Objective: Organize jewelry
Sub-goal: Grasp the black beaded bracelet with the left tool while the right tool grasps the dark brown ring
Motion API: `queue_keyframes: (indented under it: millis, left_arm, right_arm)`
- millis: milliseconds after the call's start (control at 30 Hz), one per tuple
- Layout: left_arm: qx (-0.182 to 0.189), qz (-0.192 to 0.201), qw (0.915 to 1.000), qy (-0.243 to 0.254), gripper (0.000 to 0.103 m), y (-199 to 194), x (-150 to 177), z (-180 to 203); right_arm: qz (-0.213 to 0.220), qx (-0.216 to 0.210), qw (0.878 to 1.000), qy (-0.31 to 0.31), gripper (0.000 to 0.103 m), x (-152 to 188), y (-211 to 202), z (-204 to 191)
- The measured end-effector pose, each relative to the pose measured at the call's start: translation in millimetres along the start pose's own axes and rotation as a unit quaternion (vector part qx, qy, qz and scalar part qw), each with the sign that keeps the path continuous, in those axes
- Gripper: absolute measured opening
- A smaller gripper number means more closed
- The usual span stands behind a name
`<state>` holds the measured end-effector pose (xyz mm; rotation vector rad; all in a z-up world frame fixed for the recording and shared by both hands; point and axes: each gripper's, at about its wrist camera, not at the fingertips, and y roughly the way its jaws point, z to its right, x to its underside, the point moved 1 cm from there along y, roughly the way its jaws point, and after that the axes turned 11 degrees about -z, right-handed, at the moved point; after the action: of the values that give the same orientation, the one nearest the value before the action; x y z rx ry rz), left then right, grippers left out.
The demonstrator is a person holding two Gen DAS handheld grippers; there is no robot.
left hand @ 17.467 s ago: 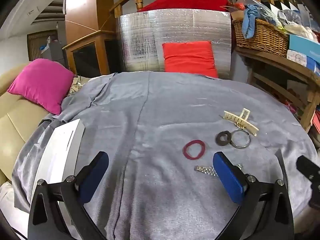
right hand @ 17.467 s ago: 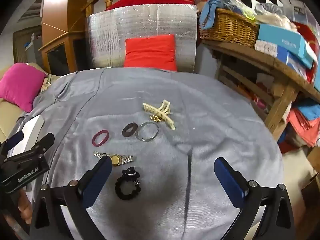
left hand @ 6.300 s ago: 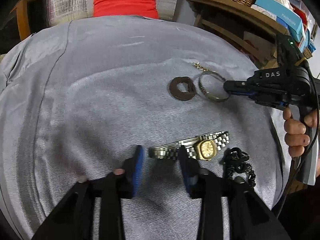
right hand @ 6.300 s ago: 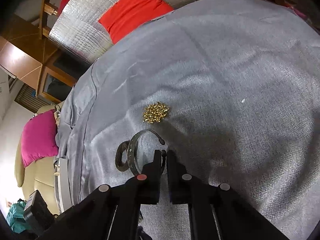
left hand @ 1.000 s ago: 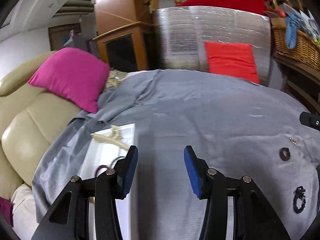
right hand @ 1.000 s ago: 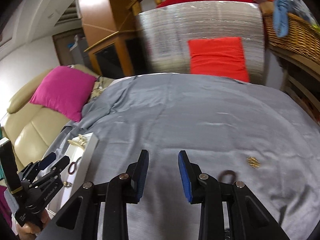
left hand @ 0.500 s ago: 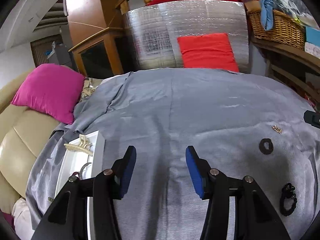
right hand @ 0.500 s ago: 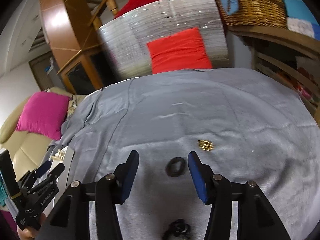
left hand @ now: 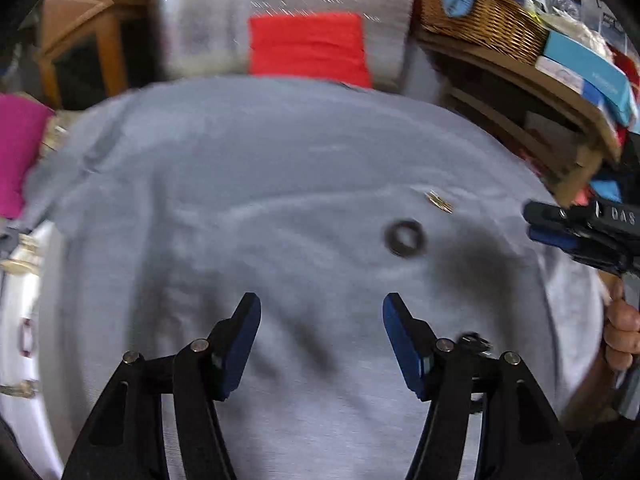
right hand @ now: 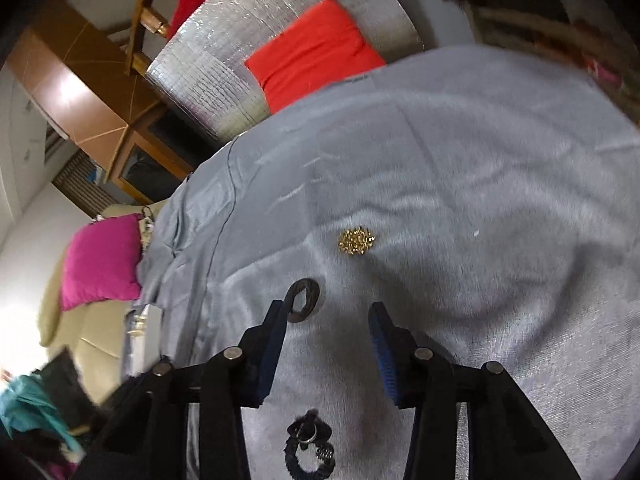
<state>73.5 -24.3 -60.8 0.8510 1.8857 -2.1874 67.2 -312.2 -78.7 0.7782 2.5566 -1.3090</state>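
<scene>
A dark brown ring-shaped hair tie point(left hand: 404, 237) lies on the grey cloth, also in the right wrist view point(right hand: 305, 297). A small gold chain pile point(right hand: 356, 241) lies just beyond it, also in the left wrist view point(left hand: 439, 202). A black beaded scrunchie point(right hand: 309, 446) lies below my right gripper point(right hand: 328, 316), which is open and empty, its left finger next to the brown tie. My left gripper point(left hand: 320, 312) is open and empty over bare cloth. The white tray point(left hand: 24, 364) at the far left holds a cream claw clip, a red tie and other pieces.
The grey cloth point(left hand: 240, 200) covers a round table. A red cushion point(left hand: 308, 48) leans on a silver panel at the back. A pink cushion point(right hand: 100, 260) lies on the beige sofa at left. Wooden shelves with a wicker basket point(left hand: 480, 20) stand at right.
Both grippers have swung right and down toward the remaining pieces. The right gripper has come close over the brown tie. Both jaws have opened a little wider.
</scene>
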Motion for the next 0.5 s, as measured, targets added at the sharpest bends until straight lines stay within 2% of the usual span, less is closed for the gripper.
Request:
queue_keyframes:
  millis: [167, 233, 300, 367, 500]
  left_arm:
    - [0.042, -0.021, 0.9978, 0.047, 0.064, 13, 6, 34]
    - [0.043, -0.022, 0.9962, 0.072, 0.063, 15, 9, 47]
    - [0.039, -0.025, 0.9941, 0.098, 0.055, 17, 12, 61]
    - [0.042, -0.036, 0.9917, 0.116, 0.051, 21, 15, 69]
    - [0.057, -0.056, 0.9872, 0.138, 0.05, 24, 22, 79]
  right_arm:
    - [-0.028, -0.03, 0.999, 0.006, 0.046, 2, 2, 12]
    - [-0.043, -0.032, 0.999, 0.003, 0.046, 4, 5, 14]
    - [-0.049, -0.029, 0.998, -0.002, 0.046, 5, 7, 16]
    - [-0.06, -0.03, 0.998, -0.005, 0.046, 6, 9, 18]
    - [-0.062, -0.02, 0.998, -0.005, 0.046, 7, 8, 23]
